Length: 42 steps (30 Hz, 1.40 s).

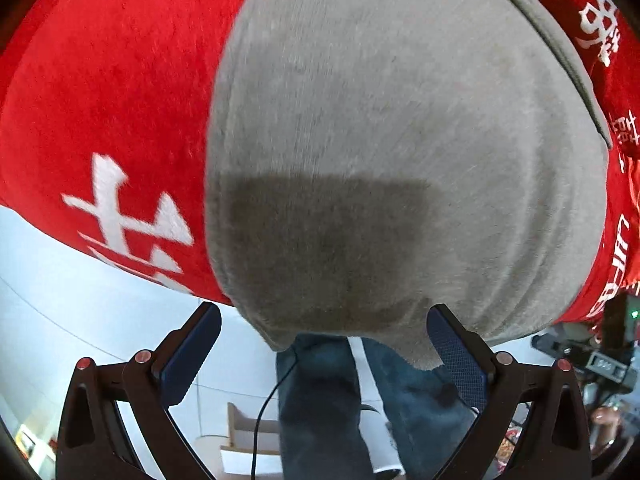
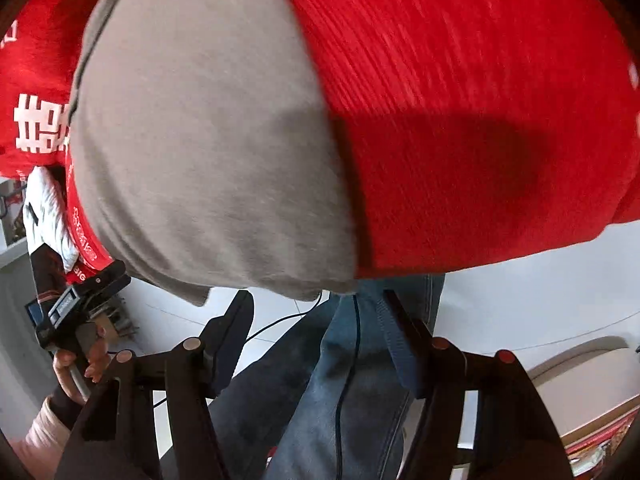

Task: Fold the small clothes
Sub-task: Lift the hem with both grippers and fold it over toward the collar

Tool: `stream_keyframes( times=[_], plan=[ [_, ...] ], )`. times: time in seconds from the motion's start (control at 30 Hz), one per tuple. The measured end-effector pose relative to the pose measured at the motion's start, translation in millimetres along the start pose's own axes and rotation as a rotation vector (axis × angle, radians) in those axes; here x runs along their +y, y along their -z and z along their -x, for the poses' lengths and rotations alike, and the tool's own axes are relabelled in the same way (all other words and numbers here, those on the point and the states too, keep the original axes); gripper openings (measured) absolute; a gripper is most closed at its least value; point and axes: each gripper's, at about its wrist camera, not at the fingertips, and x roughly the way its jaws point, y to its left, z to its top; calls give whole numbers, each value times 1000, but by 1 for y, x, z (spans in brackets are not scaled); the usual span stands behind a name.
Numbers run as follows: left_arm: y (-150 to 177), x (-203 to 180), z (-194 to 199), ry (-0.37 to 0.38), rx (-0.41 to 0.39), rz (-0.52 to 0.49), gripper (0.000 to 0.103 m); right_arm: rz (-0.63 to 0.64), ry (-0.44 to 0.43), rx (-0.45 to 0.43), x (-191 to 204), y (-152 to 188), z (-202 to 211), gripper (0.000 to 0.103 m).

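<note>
A grey garment [image 1: 380, 140] lies spread flat on a table covered by a red cloth [image 1: 100, 100] with white characters. Its near hem hangs a little over the table's front edge. In the left wrist view my left gripper [image 1: 324, 312] stands open just above that hem, with one blue pad on each side and neither touching the fabric. The right wrist view shows the same garment [image 2: 200, 140], with its right corner at the table edge. My right gripper [image 2: 316, 296] is open right below that corner, and nothing is pinched between its pads.
A person's legs in blue jeans [image 2: 340, 380] stand against the table edge, with a black cable [image 2: 354, 340] running down them. A hand [image 2: 76, 356] holds the other gripper's handle at the left. The floor is white. A cardboard box [image 1: 248, 428] and a chair [image 2: 580, 364] stand on it.
</note>
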Motion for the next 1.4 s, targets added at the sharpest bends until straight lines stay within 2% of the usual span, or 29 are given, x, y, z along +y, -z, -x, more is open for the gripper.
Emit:
stream_keyframes(
  times=[0.17,0.27,0.3,0.33,0.37,0.4,0.43,0.47,0.5,0.53,0.6,0.77,0.97,1.1,1.3,1.4],
  plan=[
    [1,-7,-17,40,9,9,103,27,-33,-18,-1,-4,-16,70],
    [3,-13,-24,52,10,11,103,1,-57,-16,-3,-4,-25,72],
    [4,-16,-24,54,4,10,101,-10,-92,-22,-4,-1,-26,69],
    [9,-16,-24,56,1,8,97,-24,-128,-32,-6,2,-26,49],
    [12,-16,-24,57,-3,5,93,-40,-135,-33,-9,3,-25,34],
    [14,-17,-23,52,-2,-1,84,-70,-184,-34,-12,6,-25,15],
    [15,-14,-18,60,3,-6,69,-75,-196,-34,-13,8,-23,15],
    [16,-12,-15,76,11,-13,59,-75,-214,-44,-12,10,-20,14],
    [14,-11,-13,93,19,-20,36,-68,-242,-48,-10,13,-17,14],
    [17,-12,-11,115,25,-33,17,-65,-269,-49,-7,15,-14,14],
    [19,-16,-4,140,28,-57,15,-48,-319,-57,2,20,-4,14],
    [19,-21,37,283,-13,-77,12,-16,-418,-102,26,20,23,14],
    [-4,-25,97,370,-139,-95,11,12,-514,-186,56,-1,59,14],
    [-51,-22,124,399,-203,-88,11,22,-571,-219,74,-26,76,13],
    [-91,-17,151,443,-263,-63,11,5,-667,-264,90,-62,115,13],
    [-117,-30,170,444,-306,-63,11,10,-705,-291,102,-84,136,13]
  ],
)
